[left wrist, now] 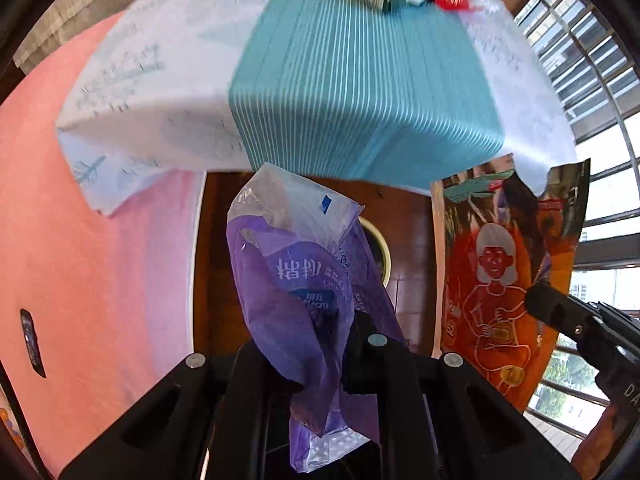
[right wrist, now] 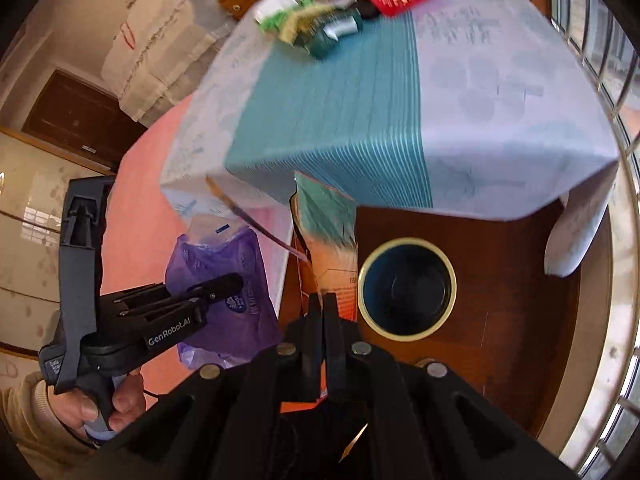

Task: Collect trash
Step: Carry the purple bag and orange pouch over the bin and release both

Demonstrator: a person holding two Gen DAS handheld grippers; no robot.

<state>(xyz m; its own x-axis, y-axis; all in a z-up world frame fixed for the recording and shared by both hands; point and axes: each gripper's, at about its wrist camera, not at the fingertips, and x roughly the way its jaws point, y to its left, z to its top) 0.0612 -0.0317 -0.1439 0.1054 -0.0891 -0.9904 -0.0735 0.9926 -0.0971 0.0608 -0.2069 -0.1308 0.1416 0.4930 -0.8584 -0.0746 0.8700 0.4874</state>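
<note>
Clamped between the closed fingers of my left gripper (left wrist: 320,360) hangs a crumpled purple plastic wrapper (left wrist: 304,280), held to the left of the yellow-rimmed bin (right wrist: 407,289), which stands on the dark wooden floor (right wrist: 520,320). My right gripper (right wrist: 325,320) is also closed, pinching an orange snack packet (left wrist: 504,280) that hangs just left of the bin's rim. Beyond the bin stands a table under a teal-striped cloth (right wrist: 340,128), and more trash (right wrist: 344,12), including a red wrapper and a green packet, lies blurred at its far end.
</note>
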